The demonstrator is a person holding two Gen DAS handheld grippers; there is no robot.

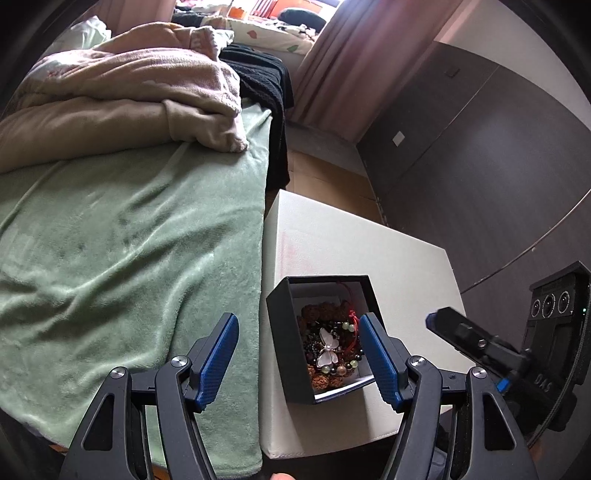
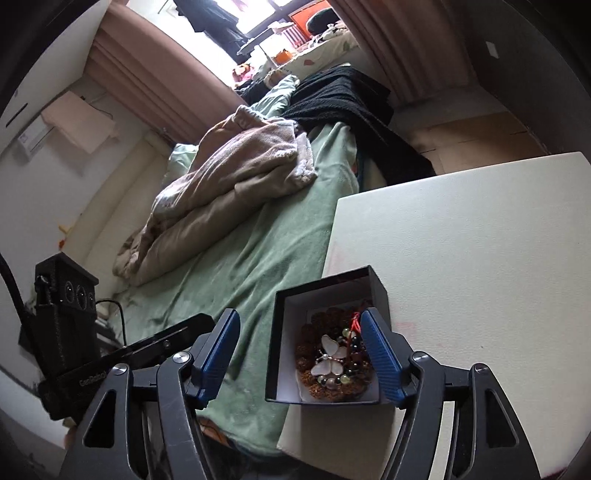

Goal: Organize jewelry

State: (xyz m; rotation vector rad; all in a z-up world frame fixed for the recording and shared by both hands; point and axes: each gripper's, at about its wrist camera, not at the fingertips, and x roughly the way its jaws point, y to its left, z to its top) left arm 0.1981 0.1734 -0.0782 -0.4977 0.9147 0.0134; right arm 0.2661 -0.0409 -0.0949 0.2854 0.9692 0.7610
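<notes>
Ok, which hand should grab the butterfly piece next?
Right, probably. The right gripper is open right over the butterfly piece in the box; the left gripper sits off over the green blanket.

daylight from window (image 2: 273, 22), blown out | dim interior | fisheye-warped edges

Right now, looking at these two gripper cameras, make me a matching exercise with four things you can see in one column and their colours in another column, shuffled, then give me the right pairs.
Things:
1. jewelry box
2. butterfly ornament
3. blanket
4. cord

Colours:
A. red
B. pale green
C. black outside, white inside
D. white with a silver body

Pairs: 1-C, 2-D, 3-B, 4-A.

The box stands open on the cream table, holding the ornament, cord and beaded bracelets.
</notes>
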